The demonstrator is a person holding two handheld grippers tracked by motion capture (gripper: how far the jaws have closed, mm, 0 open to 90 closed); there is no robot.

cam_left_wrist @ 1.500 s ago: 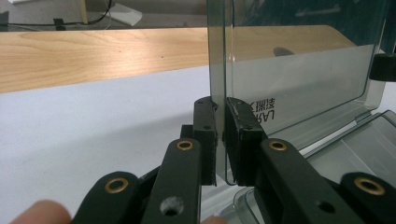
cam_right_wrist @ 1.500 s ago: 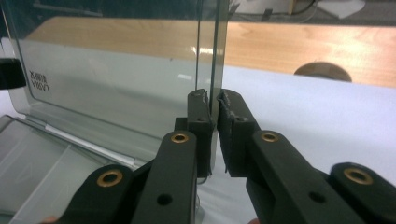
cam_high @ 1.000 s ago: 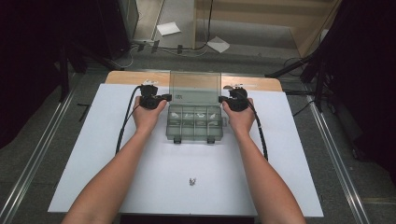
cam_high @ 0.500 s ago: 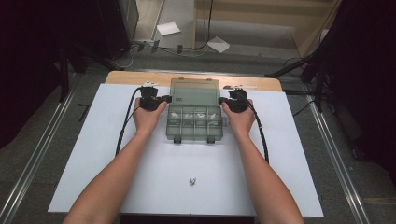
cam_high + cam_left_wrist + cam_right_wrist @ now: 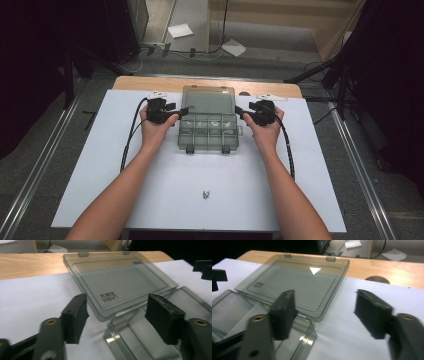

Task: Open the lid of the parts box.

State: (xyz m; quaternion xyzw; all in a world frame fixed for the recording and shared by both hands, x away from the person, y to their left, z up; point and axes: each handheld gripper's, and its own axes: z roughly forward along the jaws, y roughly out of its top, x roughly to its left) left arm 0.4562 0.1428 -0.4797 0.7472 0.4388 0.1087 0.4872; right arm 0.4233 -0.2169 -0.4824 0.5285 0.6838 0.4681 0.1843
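1. A dark room with a grey floor, metal rails on both sides and loose papers (image 5: 179, 30) lying beyond the counter's far edge.
2. The counter (image 5: 165, 200) is a wooden top covered by a white sheet, with the bare wood showing as a strip at the back.
3. A clear grey plastic compartment box (image 5: 209, 132) sits at the middle rear of the white sheet; its lid (image 5: 208, 98) is swung fully back and lies flat, reaching the wood strip.
4. The left gripper (image 5: 181, 112) is at the box's left end and the right gripper (image 5: 239, 113) at its right end, both by the hinge line.
5. Both grippers' jaws have just been opening and now stand wide, pressing on nothing; the left gripper view shows the lid's corner (image 5: 105, 315) lying between the jaws but free of the pads.
6. The gripper views show lettering moulded into the lid (image 5: 109, 297) and the two latch tabs at its far edge, too small to read from the high view.
7. The high view shows the box's row of compartments; what is in them is too faint to tell.
8. A small metal piece (image 5: 205, 194) lies alone on the white sheet, well apart from the box, towards the person.
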